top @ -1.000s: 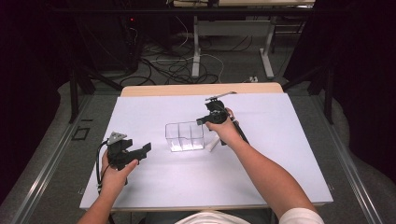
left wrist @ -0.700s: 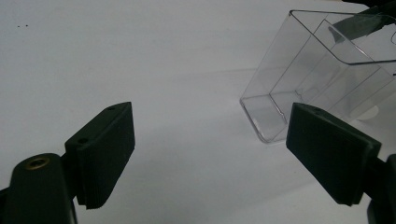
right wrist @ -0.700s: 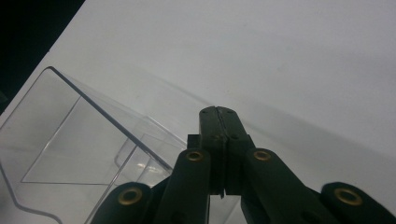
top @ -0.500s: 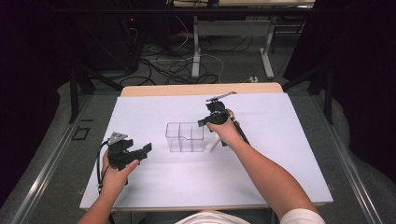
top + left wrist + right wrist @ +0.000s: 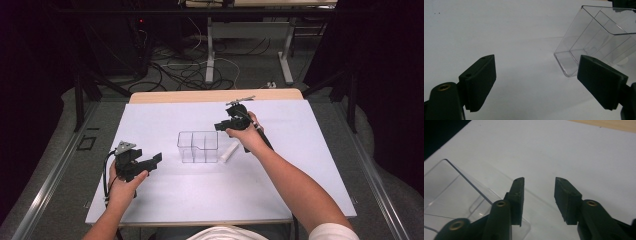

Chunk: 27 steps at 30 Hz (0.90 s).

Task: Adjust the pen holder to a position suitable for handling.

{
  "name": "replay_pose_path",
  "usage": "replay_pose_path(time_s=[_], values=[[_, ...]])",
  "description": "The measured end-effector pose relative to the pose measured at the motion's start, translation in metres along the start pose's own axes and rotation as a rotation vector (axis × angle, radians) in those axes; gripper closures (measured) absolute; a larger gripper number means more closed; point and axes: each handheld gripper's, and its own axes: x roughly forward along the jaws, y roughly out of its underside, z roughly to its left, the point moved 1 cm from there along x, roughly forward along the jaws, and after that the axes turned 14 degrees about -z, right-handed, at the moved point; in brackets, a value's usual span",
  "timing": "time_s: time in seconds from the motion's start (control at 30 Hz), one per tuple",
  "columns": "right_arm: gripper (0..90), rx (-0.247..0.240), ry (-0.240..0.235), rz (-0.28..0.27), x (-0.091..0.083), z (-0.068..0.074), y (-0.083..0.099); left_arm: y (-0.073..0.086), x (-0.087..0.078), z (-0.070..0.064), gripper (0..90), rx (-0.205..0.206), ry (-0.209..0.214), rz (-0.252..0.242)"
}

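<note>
Right claw point(image 5: 223, 125) spread, empty, hovering above right rim of clear box point(image 5: 198, 146) at frame centre. Left claw point(image 5: 150, 162) spread wide, lower left, apart from box. White tube point(image 5: 229, 151) lying just right of box on table point(image 5: 300, 165).

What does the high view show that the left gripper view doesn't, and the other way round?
High view: both of the person's forearms, the right gripper raised above the far right corner of the clear plastic divided box, a small white cylinder lying on the white table cover just right of the box, and cables on the floor beyond.

Left gripper view: the ribbed inner faces of the left gripper, jaws wide apart with nothing between them, close up.

Both: the clear box, the white cover, and the open left gripper.
</note>
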Motion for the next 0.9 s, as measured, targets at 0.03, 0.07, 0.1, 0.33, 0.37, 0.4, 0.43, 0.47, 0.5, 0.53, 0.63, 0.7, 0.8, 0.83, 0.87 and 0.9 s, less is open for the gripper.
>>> replay_pose_path(time_s=[0.03, 0.07, 0.1, 0.33, 0.37, 0.4, 0.43, 0.47, 0.5, 0.53, 0.63, 0.7, 0.8, 0.83, 0.87, 0.9], values=[[53.1, -0.013, 0.005, 0.003, -0.001, -0.001, -0.001, 0.0, 0.0, 0.0, 15.6, -0.002, -0.001, 0.0], [49.4, -0.017, 0.011, 0.008, -0.002, -0.003, -0.001, 0.001, 0.001, 0.0, 15.6, -0.007, -0.005, -0.011], [49.0, -0.038, 0.024, 0.017, -0.005, -0.005, -0.002, 0.001, 0.001, 0.001, 15.6, -0.007, -0.006, -0.004], [39.8, -0.071, 0.016, 0.0, -0.016, -0.017, -0.004, 0.0, 0.002, 0.002, 15.6, -0.009, -0.007, 0.004], [36.7, -0.087, 0.013, 0.011, -0.019, -0.018, -0.005, 0.001, 0.002, 0.002, 15.6, -0.011, -0.006, 0.002], [35.7, -0.107, 0.01, 0.01, -0.02, -0.019, -0.005, 0.001, 0.002, 0.002, 15.6, -0.012, -0.006, 0.002], [34.3, -0.123, 0.01, 0.012, -0.022, -0.02, -0.005, 0.001, 0.002, 0.003, 15.6, -0.011, -0.009, 0.004], [31.7, -0.136, 0.016, 0.016, -0.024, -0.02, -0.006, 0.001, 0.002, 0.003, 15.6, -0.012, -0.008, 0.003], [29.1, -0.138, 0.009, 0.021, -0.025, -0.02, -0.007, 0.001, 0.002, 0.003, 15.6, -0.011, -0.014, -0.005], [27.4, -0.15, 0.005, 0.017, -0.026, -0.021, -0.008, 0.001, 0.002, 0.004, 15.6, -0.013, -0.014, -0.001], [18.8, -0.146, -0.005, 0.02, -0.029, -0.021, -0.009, 0.0, 0.0, 0.004, 15.6, -0.012, -0.014, 0.0], [14.9, -0.166, -0.019, 0.032, -0.03, -0.02, -0.009, 0.0, 0.0, 0.003, 15.6, -0.009, -0.014, 0.0], [15.0, -0.272, -0.046, 0.06, -0.032, -0.017, -0.008, 0.0, 0.001, 0.002, 15.6, -0.006, -0.013, -0.006], [15.2, -0.306, -0.047, 0.075, -0.033, -0.016, -0.008, 0.0, 0.001, 0.001, 15.6, -0.005, -0.01, -0.002], [15.5, -0.35, -0.042, 0.098, -0.034, -0.014, -0.009, 0.001, 0.001, 0.001, 15.6, -0.003, -0.012, -0.007], [16.1, -0.391, -0.043, 0.111, -0.034, -0.012, -0.009, 0.001, 0.001, 0.001, 15.6, -0.002, -0.013, -0.008]])
